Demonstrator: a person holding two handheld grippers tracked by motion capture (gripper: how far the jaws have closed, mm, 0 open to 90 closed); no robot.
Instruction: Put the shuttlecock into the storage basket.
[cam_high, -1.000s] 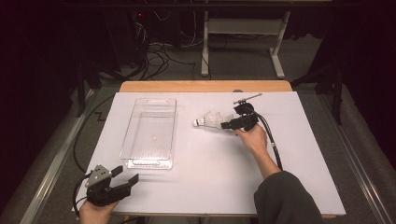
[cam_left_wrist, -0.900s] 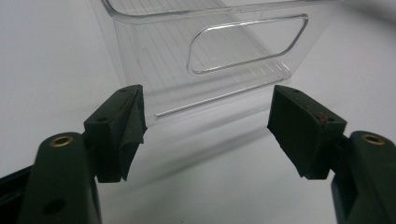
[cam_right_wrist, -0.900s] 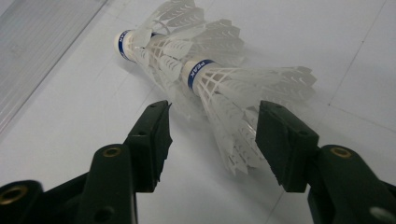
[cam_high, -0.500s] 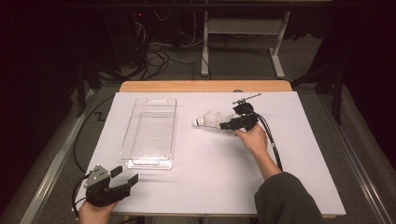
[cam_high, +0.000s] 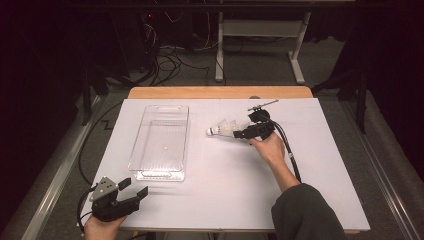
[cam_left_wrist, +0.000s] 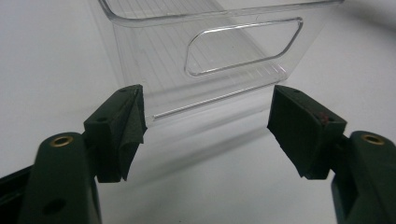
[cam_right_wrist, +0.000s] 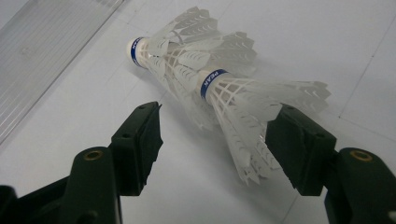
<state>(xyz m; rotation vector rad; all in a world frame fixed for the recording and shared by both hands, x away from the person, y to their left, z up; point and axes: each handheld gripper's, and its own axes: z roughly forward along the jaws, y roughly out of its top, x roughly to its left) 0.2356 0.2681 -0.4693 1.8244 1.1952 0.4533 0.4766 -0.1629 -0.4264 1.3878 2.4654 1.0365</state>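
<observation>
Nothing has shifted across the table (cam_high: 320, 200) since the earlier frame, though the right gripper's (cam_right_wrist: 212, 135) jaws have just been opening; the shuttlecocks (cam_right_wrist: 219, 93) lie nested between them, unpressed on the left side. From table centre, the clear tray (cam_high: 161, 142) sits at nine o'clock and the shuttlecocks at one o'clock. At seven o'clock the left gripper (cam_left_wrist: 205, 126) stands open, empty, facing the tray's end wall.

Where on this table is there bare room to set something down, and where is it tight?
Bare table runs between the left gripper and the person's forearm, and again right of the cable toward the far right corner. It is crowded where the nested shuttlecocks lie at the right gripper, its jaws just opened, beside the clear bin.
</observation>
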